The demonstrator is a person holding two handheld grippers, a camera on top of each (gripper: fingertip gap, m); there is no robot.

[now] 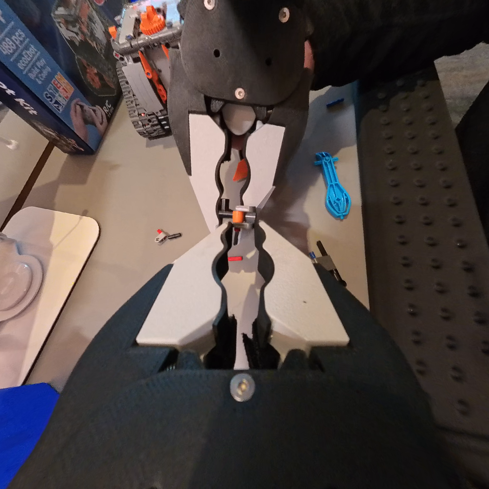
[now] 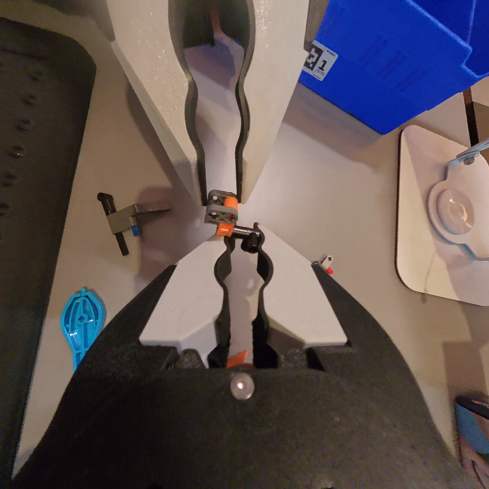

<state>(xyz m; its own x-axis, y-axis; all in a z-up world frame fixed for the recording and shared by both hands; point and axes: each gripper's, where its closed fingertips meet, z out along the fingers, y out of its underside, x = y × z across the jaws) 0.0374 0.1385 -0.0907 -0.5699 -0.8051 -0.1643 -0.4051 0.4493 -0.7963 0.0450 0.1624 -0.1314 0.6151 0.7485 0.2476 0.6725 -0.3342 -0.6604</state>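
Small grey-and-orange brick assembly [image 1: 239, 217] sits mid-frame above the desk [image 1: 127, 195], pinched from both ends: left tongs [image 1: 238, 225] clenched on it, right tongs [image 2: 242, 239] gripping its black pin end. Parts not yet separated.

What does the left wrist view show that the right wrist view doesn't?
Only the left wrist view: the tracked grey and orange model and the printed box at far left.

Only the right wrist view: the blue bin and the whole grey connector with black axle.

Both: the left claw and right claw meeting tip to tip, each shut on one end of the small grey and orange assembly, the blue tool, the studded black baseplate and the white tray.
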